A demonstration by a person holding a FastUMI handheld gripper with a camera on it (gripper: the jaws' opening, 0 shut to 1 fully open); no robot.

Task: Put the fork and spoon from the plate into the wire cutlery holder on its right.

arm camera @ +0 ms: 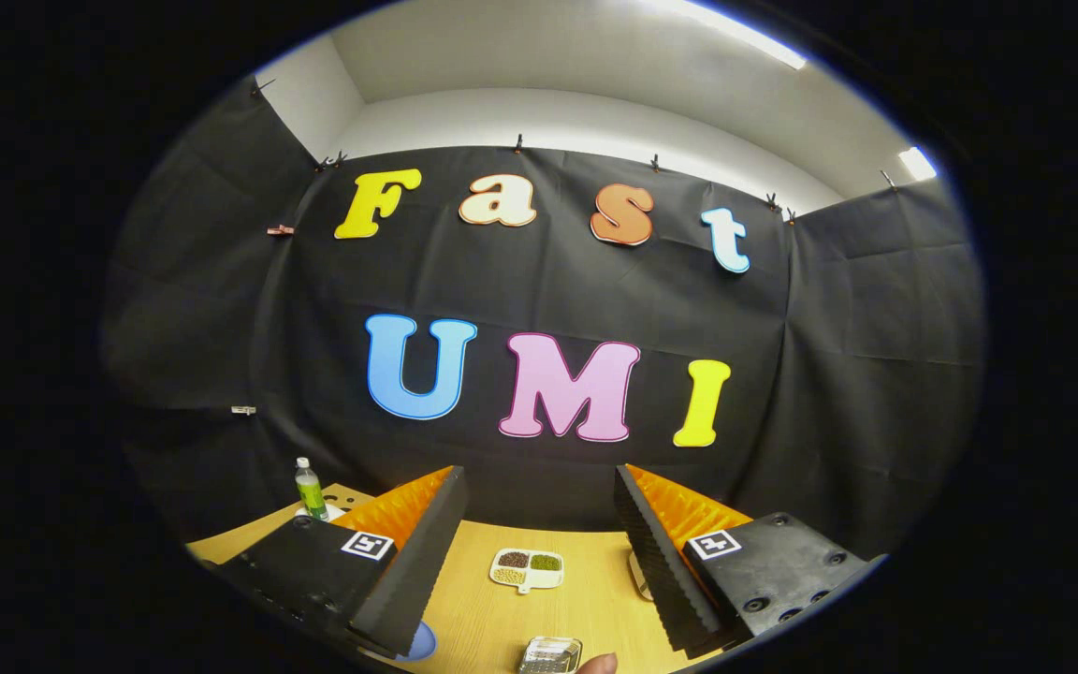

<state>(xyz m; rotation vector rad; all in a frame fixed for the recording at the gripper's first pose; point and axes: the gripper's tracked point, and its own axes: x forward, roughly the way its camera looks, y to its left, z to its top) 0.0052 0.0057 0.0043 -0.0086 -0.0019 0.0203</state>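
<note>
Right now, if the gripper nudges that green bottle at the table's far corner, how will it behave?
The green bottle stands upright, tall and narrow, so it would probably tip rather than slide. It looks like thin plastic, likely light. Once down, its round body may roll. The gripper is open, well short of it.

The wire cutlery holder point(549, 654) sits low on the wooden surface point(502, 618), between the wide-spread fingers point(408, 562) and nearer than their tips. It looks like a silvery mesh box, partly cut off, its contents unclear.
</note>
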